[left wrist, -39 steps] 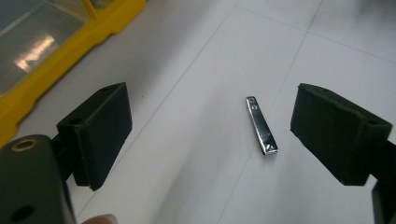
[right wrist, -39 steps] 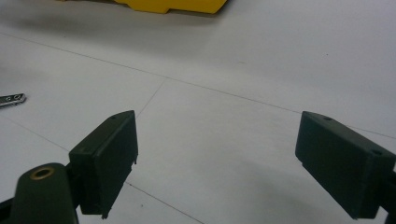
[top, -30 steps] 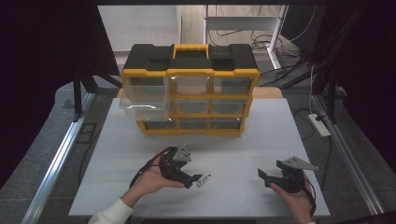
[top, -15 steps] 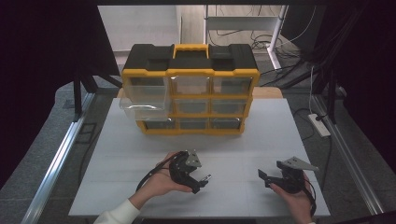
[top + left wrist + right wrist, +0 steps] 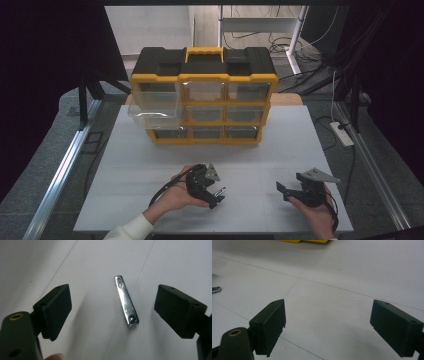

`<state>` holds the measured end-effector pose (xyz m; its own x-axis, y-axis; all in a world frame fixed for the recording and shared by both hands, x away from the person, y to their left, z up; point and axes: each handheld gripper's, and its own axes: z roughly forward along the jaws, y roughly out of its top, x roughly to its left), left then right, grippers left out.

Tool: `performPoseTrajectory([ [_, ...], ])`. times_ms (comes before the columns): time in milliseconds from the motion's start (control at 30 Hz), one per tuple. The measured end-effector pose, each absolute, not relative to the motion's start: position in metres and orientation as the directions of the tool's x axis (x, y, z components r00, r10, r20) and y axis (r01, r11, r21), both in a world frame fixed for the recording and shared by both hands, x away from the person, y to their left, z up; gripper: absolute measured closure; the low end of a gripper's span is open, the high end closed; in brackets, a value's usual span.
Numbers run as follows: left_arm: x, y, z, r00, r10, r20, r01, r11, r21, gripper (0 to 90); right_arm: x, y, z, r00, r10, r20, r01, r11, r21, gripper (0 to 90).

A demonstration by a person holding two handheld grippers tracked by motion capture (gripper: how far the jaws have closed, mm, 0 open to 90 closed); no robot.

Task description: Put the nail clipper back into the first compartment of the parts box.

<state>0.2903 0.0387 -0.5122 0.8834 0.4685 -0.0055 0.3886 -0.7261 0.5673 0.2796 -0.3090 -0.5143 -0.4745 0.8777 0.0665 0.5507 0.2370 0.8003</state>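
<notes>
The nail clipper lies flat on the white table, well in front of the yellow-and-black drawer organizer and on the person's side of it, roughly in line with the organizer's middle column of drawers. In the high view the clipper sits just beside the tips of the left gripper, on the side toward the right gripper. Its long axis runs obliquely to the organizer's front face, one end turned toward the organizer and to the right, the other toward the near table edge. In the left gripper view the clipper lies lengthwise between the two black pads, nearly parallel to them, with its broader riveted end nearer the camera and its narrower end with two small holes pointing away. Neither pad touches it; a clear gap of table shows on both sides. The left gripper is released, its jaws spread wide about the clipper, having just eased inward slightly with the clipper between them. The right gripper rests low over the table, well to the right of the clipper and equally far in front of the organizer. It is also released, its pads standing wide apart over bare table.
</notes>
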Motion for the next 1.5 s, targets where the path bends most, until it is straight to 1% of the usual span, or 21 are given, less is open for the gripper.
performPoseTrajectory([
  [333,0.2913,0.0352,-0.5186,0.892,0.452,-0.022,0.398,-0.76,0.514,24.4,0.2795,-0.3087,-0.5144,-0.476,0.877,0.062,0.55,0.241,0.799,13.9],
  [600,0.2915,0.0355,-0.5188,0.894,0.446,-0.04,0.405,-0.765,0.5,35.3,0.2794,-0.3088,-0.5142,-0.476,0.878,0.062,0.55,0.241,0.8,13.9],
  [700,0.2911,0.036,-0.5175,0.891,0.452,-0.041,0.41,-0.765,0.497,42.8,0.2794,-0.3088,-0.514,-0.478,0.876,0.063,0.548,0.241,0.801,13.9],
  [833,0.2904,0.0359,-0.5155,0.887,0.46,-0.039,0.418,-0.766,0.487,57.2,0.2792,-0.3088,-0.5139,-0.478,0.876,0.061,0.546,0.242,0.802,13.9],
  [867,0.2891,0.0348,-0.5149,0.89,0.455,-0.032,0.413,-0.772,0.483,59.2,0.2791,-0.3088,-0.5137,-0.476,0.877,0.06,0.547,0.242,0.801,13.9],
  [967,0.285,0.0309,-0.5135,0.897,0.442,-0.018,0.398,-0.787,0.472,69.4,0.2792,-0.309,-0.5135,-0.476,0.877,0.059,0.546,0.242,0.802,13.9],
  [1100,0.2834,0.0286,-0.5127,0.896,0.444,-0.027,0.405,-0.789,0.462,77.0,0.279,-0.3089,-0.5134,-0.479,0.875,0.062,0.544,0.241,0.804,13.9],
  [1233,0.2858,0.0305,-0.513,0.898,0.438,-0.046,0.406,-0.785,0.467,78.7,0.2789,-0.3092,-0.5131,-0.476,0.877,0.061,0.545,0.24,0.803,13.9],
  [1500,0.286,0.0313,-0.513,0.9,0.433,-0.046,0.402,-0.784,0.474,79.1,0.2789,-0.3092,-0.5128,-0.476,0.877,0.06,0.544,0.24,0.804,13.9],
])
